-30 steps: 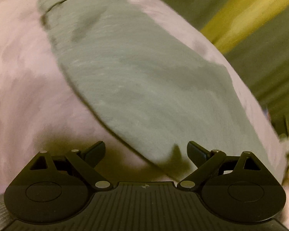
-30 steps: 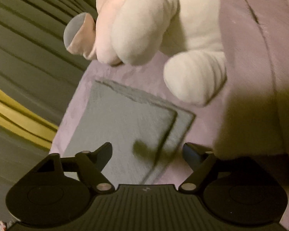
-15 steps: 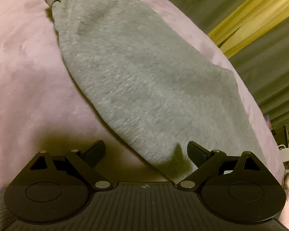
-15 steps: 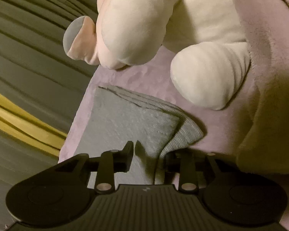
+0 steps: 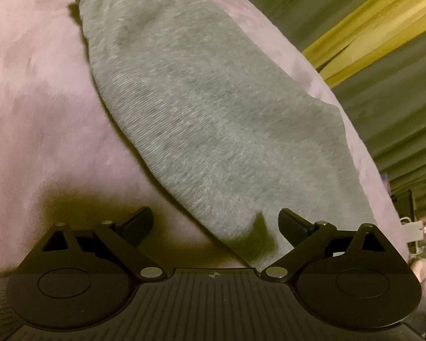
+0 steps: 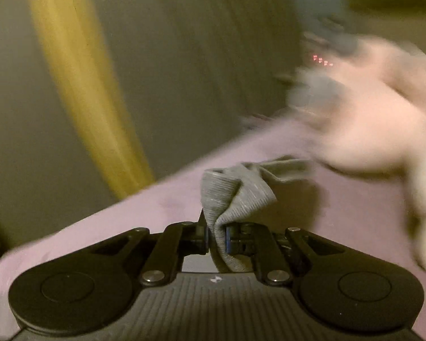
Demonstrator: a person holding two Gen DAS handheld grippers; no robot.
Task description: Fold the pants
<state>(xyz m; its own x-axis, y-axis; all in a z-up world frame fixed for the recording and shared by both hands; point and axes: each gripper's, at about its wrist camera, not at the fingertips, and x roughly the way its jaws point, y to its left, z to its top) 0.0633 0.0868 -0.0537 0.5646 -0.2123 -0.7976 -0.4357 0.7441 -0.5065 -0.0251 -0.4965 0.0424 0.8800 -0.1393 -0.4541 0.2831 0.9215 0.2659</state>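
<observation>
Pants (image 5: 201, 119) of grey knit lie flat on a pink blanket (image 5: 37, 119), stretching up and away from the left gripper (image 5: 215, 223) toward a gathered band at the far end. To the left of this gripper's left finger there is only blanket; the pants' near edge runs slantwise between the two fingers and passes under the right one (image 5: 291, 221). Its fingers are spread wide and clasp nothing. Beyond the right finger, past the blanket's edge, hangs a dark curtain with a yellow stripe (image 5: 363, 20).

On the right gripper (image 6: 216, 237), the fingers are clenched on a bunched fold of the pants (image 6: 235, 196), which rises just ahead of the tips. Left of them are blanket (image 6: 127, 213) and curtain (image 6: 79, 71). Right of them is a blurred pale plush toy (image 6: 369, 122).
</observation>
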